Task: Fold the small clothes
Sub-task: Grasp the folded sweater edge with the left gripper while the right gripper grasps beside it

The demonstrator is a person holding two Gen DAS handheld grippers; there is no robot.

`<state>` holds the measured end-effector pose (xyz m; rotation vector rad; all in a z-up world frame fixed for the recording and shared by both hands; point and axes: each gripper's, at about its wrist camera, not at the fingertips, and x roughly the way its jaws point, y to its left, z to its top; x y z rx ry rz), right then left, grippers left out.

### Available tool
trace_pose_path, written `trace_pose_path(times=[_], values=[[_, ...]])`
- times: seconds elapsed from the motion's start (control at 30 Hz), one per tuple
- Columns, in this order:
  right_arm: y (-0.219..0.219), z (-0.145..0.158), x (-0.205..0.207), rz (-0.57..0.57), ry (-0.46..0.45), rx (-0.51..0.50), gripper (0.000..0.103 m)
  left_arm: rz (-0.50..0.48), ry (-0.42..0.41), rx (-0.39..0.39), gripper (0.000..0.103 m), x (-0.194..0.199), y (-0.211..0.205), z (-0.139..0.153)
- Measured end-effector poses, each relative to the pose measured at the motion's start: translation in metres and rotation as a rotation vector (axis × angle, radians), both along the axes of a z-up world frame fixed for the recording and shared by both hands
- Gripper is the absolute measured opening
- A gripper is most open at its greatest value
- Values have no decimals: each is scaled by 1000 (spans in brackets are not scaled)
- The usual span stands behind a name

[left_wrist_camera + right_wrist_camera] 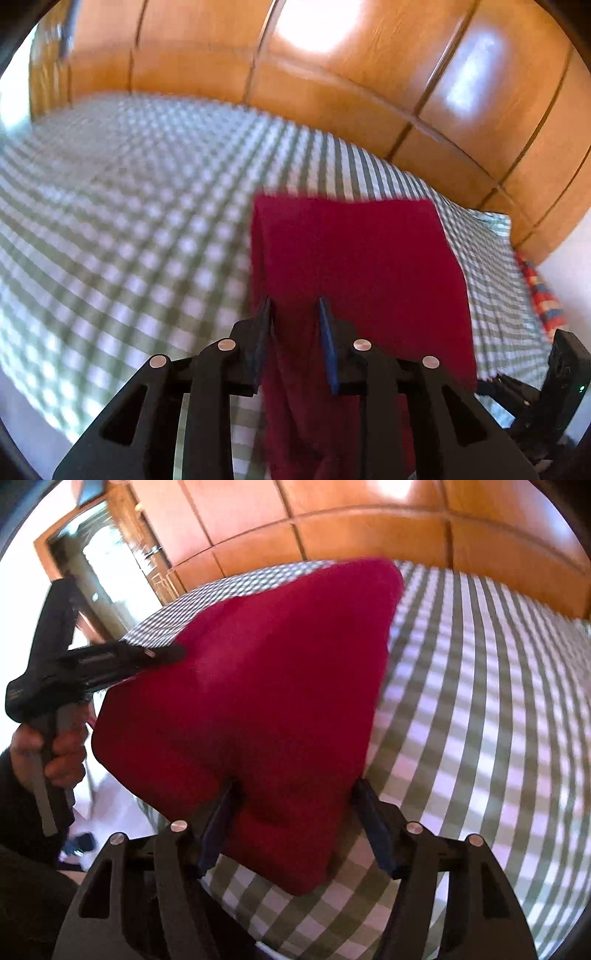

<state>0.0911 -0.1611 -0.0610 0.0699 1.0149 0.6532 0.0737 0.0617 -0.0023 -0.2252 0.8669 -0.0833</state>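
Ahead – red cloth (pixel 354 266) edge, checkered bedspread (pixel 129 221)

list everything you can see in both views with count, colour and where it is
red cloth: one, dark red, lying on the checked bed cover, its near edge between the fingers of both grippers
checked bed cover: one, green and white, spread over the whole surface under the cloth
wooden panels: several, orange-brown, along the far side of the bed
patterned fabric: one, red, blue and yellow, at the bed's right edge in the left wrist view
doorway: one, wood-framed, far left in the right wrist view
left gripper: one, black, jaws narrow with cloth between them
right gripper: one, black, jaws wide around a cloth fold
hand: one, holding the left gripper's handle, dark sleeve
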Motion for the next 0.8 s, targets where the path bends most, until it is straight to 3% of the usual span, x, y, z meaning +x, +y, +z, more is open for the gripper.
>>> trace_pose_path(times=[0.1, 0.17, 0.27, 0.4, 0.67, 0.8], values=[[-3, 11, -4, 23, -12, -5, 66, -11, -94, 18, 24, -16, -7, 24], [-13, 27, -8, 22, -57, -20, 66, -42, -112, 44, 24, -22, -18, 28], [-24, 56, 0, 6, -123, -3, 66, -91, -90, 126, 24, -21, -38, 14], [-18, 76, 17, 10, -175, 13, 65, -111, -44, 123, 24, -14, -50, -3], [8, 38, 59, -9, -82, -54, 62, -129, -31, 153, 24, -10, -50, -20], [1, 18, 66, -36, -46, -36, 63, -132, -29, 153, 24, -10, -51, -24]])
